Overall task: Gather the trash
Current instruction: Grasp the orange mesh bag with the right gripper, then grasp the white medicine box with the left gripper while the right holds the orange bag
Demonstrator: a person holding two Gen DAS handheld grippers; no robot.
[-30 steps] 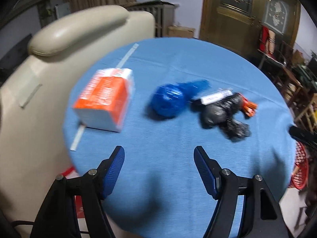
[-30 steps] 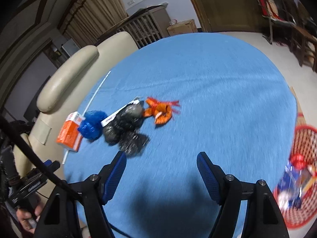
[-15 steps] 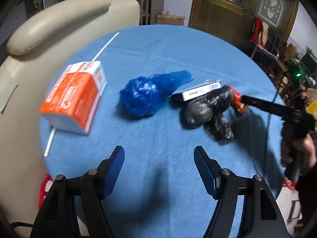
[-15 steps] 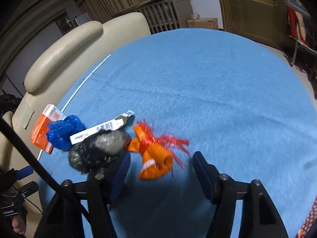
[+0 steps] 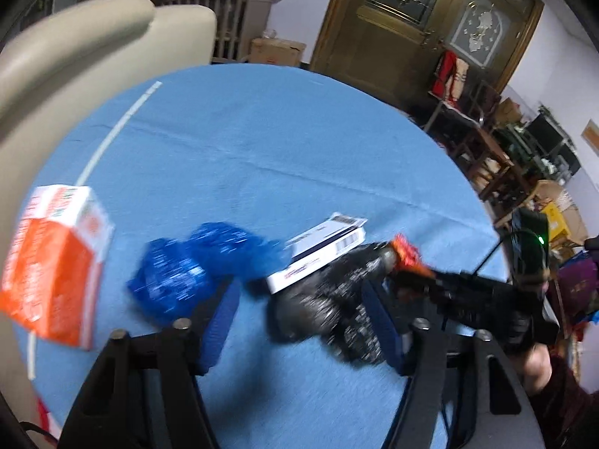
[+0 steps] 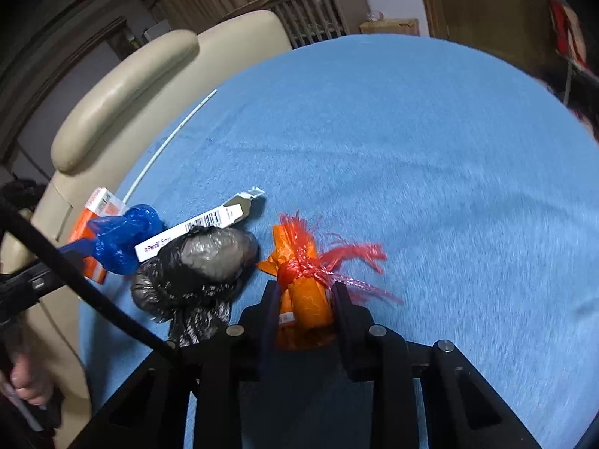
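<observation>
On the round blue table (image 6: 411, 142) lie an orange wrapper tied with red netting (image 6: 305, 273), a crumpled black bag (image 6: 194, 273), a white pen box (image 6: 194, 230), a blue bag (image 6: 119, 237) and an orange carton (image 6: 93, 224). My right gripper (image 6: 305, 299) is shut on the orange wrapper. My left gripper (image 5: 299, 314) is open, its fingers either side of the black bag (image 5: 329, 307), with the blue bag (image 5: 194, 265), white box (image 5: 318, 250) and orange carton (image 5: 52, 265) nearby.
A cream armchair (image 6: 123, 86) stands against the table's far left edge. A white straw (image 5: 116, 131) lies on the cloth near it. Wooden doors (image 5: 423, 26) and cluttered furniture (image 5: 524, 157) stand beyond the table.
My right gripper moved forward and closed on the orange wrapper. My left gripper moved forward and right, now straddling the black bag.
</observation>
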